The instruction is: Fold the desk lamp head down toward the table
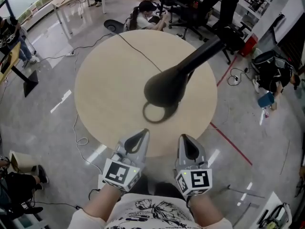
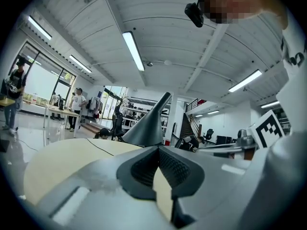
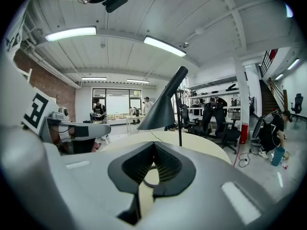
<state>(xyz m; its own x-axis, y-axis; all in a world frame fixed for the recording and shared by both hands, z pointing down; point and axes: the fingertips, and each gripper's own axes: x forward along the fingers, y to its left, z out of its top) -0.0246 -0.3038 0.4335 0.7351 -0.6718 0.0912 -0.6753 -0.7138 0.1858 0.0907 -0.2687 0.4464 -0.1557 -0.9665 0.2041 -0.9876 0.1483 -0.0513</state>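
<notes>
Head view shows the left gripper (image 1: pixel 142 133) and right gripper (image 1: pixel 183 138) closed on nothing, the desk lamp head (image 1: pixel 164 87) untouched well ahead of both jaws, so reaching forward to it likely comes next.

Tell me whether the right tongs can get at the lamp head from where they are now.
Probably yes. The right tongs sit at the near edge of the table, shut and empty; the lamp head hangs just ahead above bare tabletop, with nothing between.
</notes>
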